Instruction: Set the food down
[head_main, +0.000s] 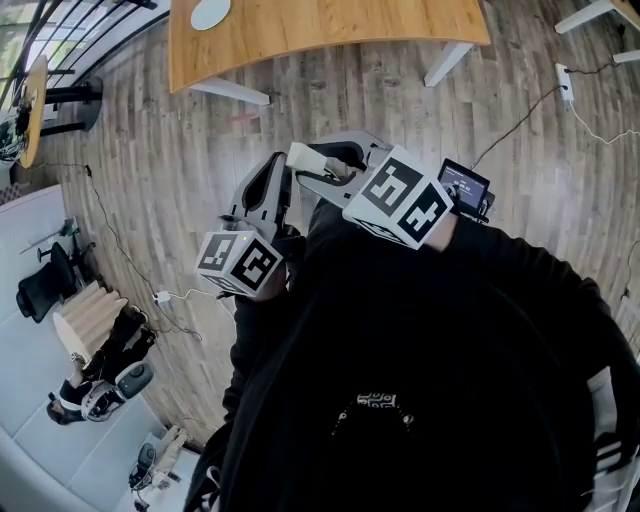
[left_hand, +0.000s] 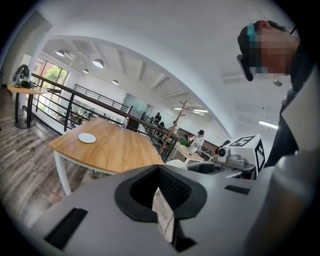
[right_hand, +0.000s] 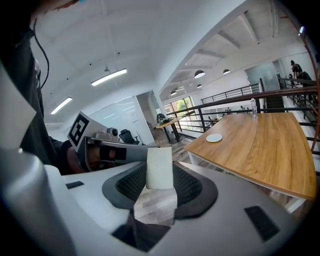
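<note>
One pale rectangular food block (right_hand: 160, 167) gripped upright in right claw (right_hand: 159, 177), left claw (left_hand: 161, 189) closed empty, tabletop (right_hand: 265, 145) at 2 o'clock

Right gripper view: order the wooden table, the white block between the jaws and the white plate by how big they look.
Largest: wooden table.
Middle: white block, though its nearness to the camera inflates it.
Smallest: white plate, far off on the table.

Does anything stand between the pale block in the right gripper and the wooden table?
Nothing visible. The pale cream rectangular block in the right gripper faces the light wooden table across bare plank floor.
</note>
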